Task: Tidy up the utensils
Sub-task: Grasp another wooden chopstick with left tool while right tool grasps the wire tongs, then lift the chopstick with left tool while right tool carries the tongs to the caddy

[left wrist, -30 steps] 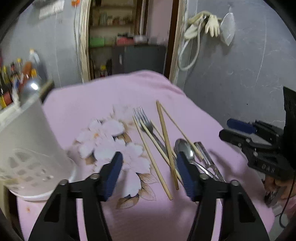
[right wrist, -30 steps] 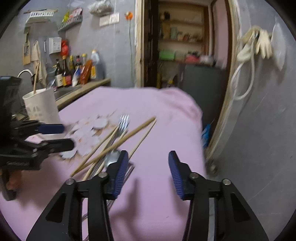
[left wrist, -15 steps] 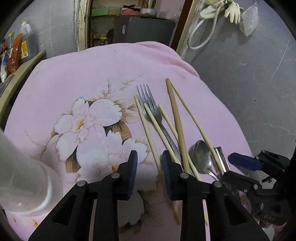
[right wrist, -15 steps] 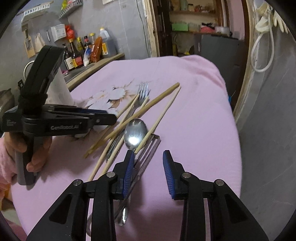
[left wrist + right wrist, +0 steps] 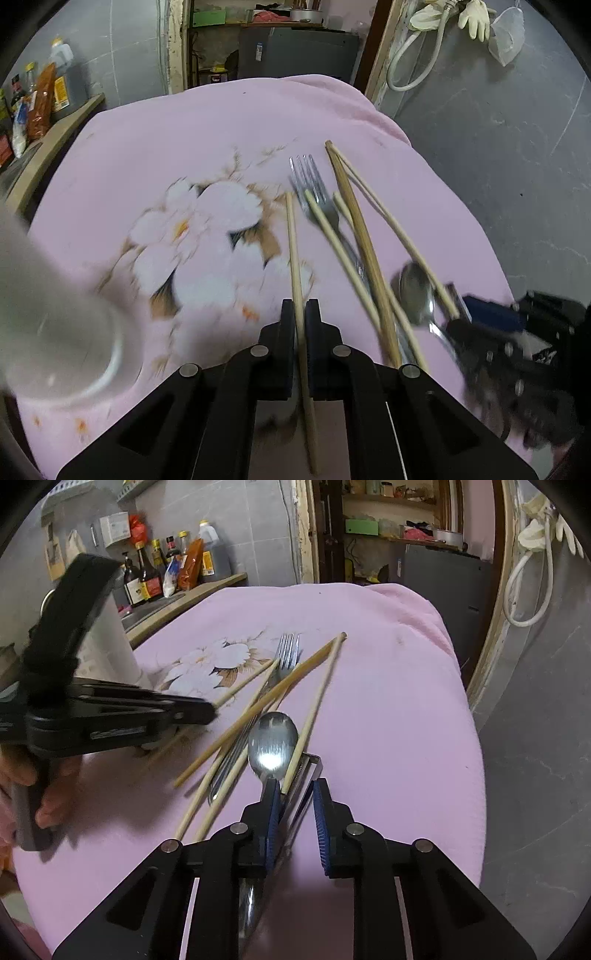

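Several wooden chopsticks, a fork (image 5: 308,181) and a spoon (image 5: 415,291) lie fanned out on a pink flowered cloth (image 5: 221,122). My left gripper (image 5: 300,310) is shut on the leftmost chopstick (image 5: 293,251), which runs through the jaws and out behind them. In the right wrist view my right gripper (image 5: 295,794) is low over the spoon's (image 5: 273,738) neck. Its jaws are closing, with a flat metal utensil (image 5: 306,771) and the near end of a thin chopstick (image 5: 317,701) between them. A gap still shows beside the right pad. The left gripper (image 5: 208,712) reaches in from the left.
A white perforated utensil holder (image 5: 55,314) stands at the near left of the cloth, partly hidden by the left gripper in the right wrist view. Bottles (image 5: 166,568) line a counter behind it. Grey floor drops off past the cloth's right edge (image 5: 476,738).
Both grippers came down and tilted toward the utensils. The left jaws closed onto the leftmost chopstick. The right jaws narrowed around the metal utensil and chopstick end.
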Demonstrator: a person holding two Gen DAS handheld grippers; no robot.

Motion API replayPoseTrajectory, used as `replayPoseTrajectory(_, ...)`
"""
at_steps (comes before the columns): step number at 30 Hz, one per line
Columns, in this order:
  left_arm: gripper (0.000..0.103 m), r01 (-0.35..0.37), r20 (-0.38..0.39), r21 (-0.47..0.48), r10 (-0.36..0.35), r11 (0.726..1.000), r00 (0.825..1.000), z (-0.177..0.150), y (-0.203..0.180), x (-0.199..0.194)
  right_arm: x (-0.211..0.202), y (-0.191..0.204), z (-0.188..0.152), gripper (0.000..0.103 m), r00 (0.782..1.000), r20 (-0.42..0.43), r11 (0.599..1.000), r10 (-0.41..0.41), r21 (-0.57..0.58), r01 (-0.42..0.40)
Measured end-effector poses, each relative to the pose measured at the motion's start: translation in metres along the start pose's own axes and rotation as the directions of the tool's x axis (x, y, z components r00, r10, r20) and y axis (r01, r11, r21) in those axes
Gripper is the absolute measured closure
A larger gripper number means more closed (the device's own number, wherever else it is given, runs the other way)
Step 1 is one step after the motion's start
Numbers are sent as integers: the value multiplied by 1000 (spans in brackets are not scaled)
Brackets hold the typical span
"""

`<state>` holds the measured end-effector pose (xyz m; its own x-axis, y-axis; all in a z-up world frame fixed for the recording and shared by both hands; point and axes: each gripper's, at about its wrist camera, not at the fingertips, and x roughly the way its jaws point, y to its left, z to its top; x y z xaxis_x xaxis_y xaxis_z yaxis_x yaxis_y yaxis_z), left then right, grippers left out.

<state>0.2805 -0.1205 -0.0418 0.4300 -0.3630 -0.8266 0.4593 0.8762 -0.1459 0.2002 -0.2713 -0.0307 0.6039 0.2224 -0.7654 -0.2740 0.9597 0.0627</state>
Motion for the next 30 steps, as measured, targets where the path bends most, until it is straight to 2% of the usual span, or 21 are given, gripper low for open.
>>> replayPoseTrajectory(5, 100, -12, 11, -45, 12, 999, 1000, -28, 1, -23, -10, 0, -7, 89, 1000, 1, 1000, -25, -5, 25)
replayPoseTrajectory(13, 100, -5, -8, -29, 5, 1000, 1000, -55, -5, -48, -19, 2, -20, 89, 999, -47, 1000, -23, -14, 22)
replayPoseTrajectory(25, 99, -10, -73, 59, 15, 998, 997, -42, -7, -36, -20, 13, -25, 84, 989, -121, 995, -86, -69, 78)
replayPoseTrajectory(30, 100, -8, -66, 5, 8, 1000, 998, -44, -3, -37, -26, 14, -34, 89, 991, -119, 998, -65, -34, 62)
